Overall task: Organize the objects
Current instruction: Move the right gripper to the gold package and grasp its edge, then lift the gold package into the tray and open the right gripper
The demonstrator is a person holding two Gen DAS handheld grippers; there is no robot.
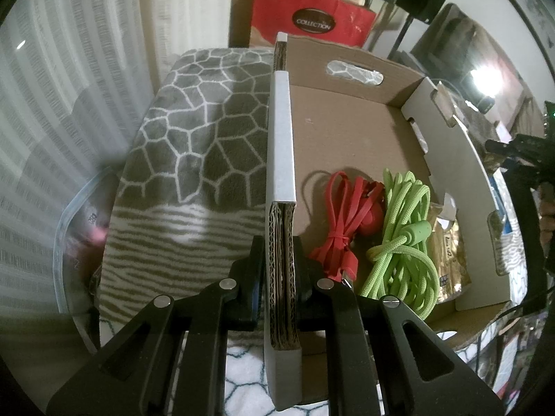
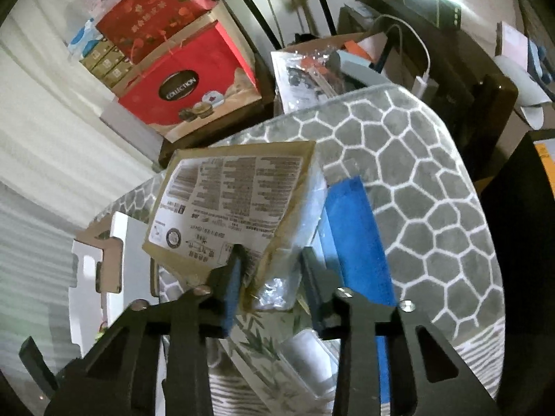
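Observation:
An open cardboard box (image 1: 347, 124) rests on a grey patterned blanket (image 1: 194, 138). Inside it lie a red flat cable (image 1: 341, 228), a coiled green rope (image 1: 406, 242) and a gold packet (image 1: 447, 249). My left gripper (image 1: 279, 246) is shut on the box's thick left wall (image 1: 280, 138), one finger on each side. In the right wrist view a brown printed packet (image 2: 229, 194) with a clear plastic part stands tilted above the blanket (image 2: 416, 180). My right gripper (image 2: 272, 263) is shut on the packet's crumpled lower edge.
A flat blue item (image 2: 350, 235) lies on the blanket just right of the held packet. The box's white corner (image 2: 90, 277) shows at the left. Red gift bags (image 2: 194, 83) and cartons are stacked behind. A clear plastic bag (image 1: 69, 225) sits left of the blanket.

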